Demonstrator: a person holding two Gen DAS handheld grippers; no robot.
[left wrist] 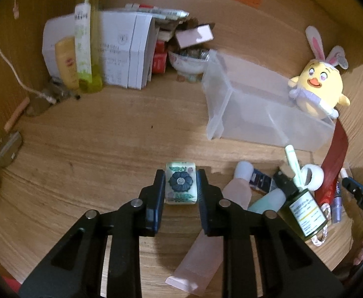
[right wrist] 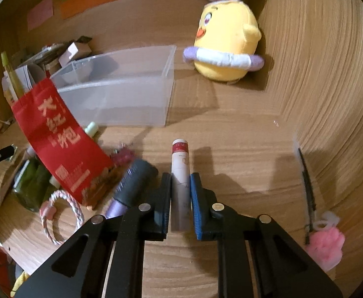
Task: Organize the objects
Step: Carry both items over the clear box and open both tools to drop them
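On the wooden desk, the left gripper is clamped on a small flower-printed block — both pads press its sides, and the block rests on the wood. The right gripper pinches a slim white tube with a red band, which lies flat, pointing away. A clear plastic bin stands farther back, a yellow chick plush just beside it — and a red packet leans over the clutter left of the tube.
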